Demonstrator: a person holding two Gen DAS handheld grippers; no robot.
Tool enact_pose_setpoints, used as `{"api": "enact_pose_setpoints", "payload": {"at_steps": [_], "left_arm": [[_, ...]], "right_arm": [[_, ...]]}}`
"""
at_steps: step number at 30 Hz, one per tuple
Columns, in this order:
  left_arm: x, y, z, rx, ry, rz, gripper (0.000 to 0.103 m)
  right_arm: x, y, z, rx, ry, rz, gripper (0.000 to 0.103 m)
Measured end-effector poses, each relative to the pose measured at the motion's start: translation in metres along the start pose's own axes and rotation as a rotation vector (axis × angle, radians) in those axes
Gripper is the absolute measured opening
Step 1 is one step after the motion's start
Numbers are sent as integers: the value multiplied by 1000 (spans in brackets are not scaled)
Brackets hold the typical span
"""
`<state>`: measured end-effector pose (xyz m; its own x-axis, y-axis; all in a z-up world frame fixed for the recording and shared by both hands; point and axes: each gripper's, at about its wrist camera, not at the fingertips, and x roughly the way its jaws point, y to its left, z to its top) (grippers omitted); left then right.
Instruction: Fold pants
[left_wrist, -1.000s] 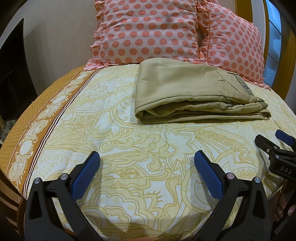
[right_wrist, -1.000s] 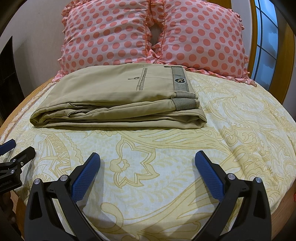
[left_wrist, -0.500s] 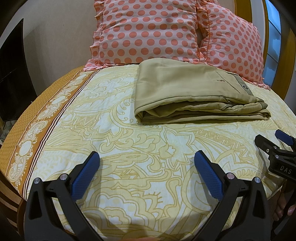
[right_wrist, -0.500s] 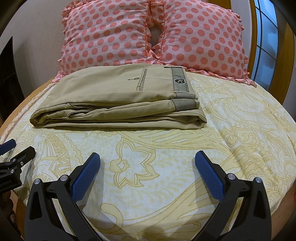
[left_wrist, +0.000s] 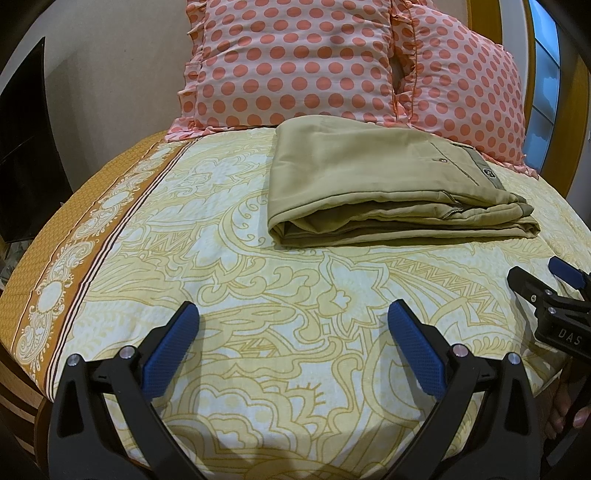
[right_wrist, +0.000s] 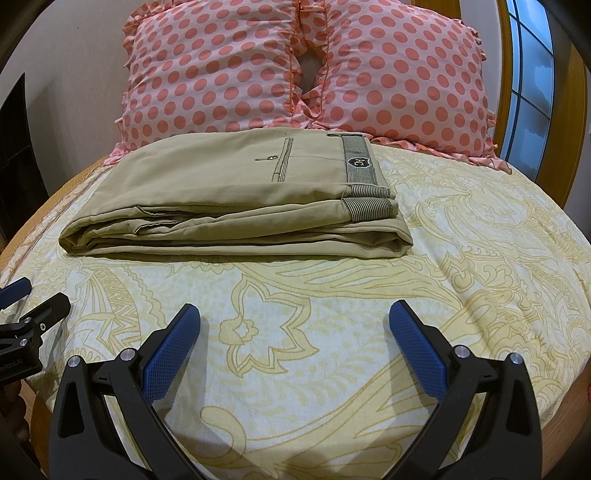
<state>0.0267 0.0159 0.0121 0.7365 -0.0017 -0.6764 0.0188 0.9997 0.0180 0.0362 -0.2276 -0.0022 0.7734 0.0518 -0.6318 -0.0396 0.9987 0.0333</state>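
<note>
The bed (right_wrist: 480, 295) fills most of both views, covered in a pale yellow sheet (left_wrist: 295, 295) printed with scrolling floral outlines; along its left side runs an ochre border (left_wrist: 85, 236) with white medallions. At the head of the bed two pink pillows (right_wrist: 229, 74) with coral dots and frilled edges stand side by side, leaning against the wall (left_wrist: 122, 74). A window (right_wrist: 532, 92) in a wooden frame shows at the far right.

The pants (right_wrist: 236, 199) lie folded into a flat khaki rectangle on the sheet, just in front of the pillows and touching their lower edge. The stack shows several layers along its near edge. On top, a welt pocket with a button faces up, and the striped grey waistband (right_wrist: 360, 158) with a small dark badge sits at the right end of the stack.

The left gripper (left_wrist: 293, 345) hovers over the near part of the bed, its blue-padded fingers (left_wrist: 170, 354) spread wide with nothing between them, well apart from the pants. The right gripper (right_wrist: 295, 345) hovers beside it to the right, fingers (right_wrist: 417, 354) equally wide and holding nothing, also clear of the pants. Each gripper's tip shows at the edge of the other's view.
</note>
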Motion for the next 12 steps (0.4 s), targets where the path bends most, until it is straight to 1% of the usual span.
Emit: {"api": "enact_pose_setpoints", "payload": {"at_steps": [12], "left_arm": [[0,-2,0,3,1,-2,101]], "right_arm": [[0,1,0,1,-3,-1,102]]}}
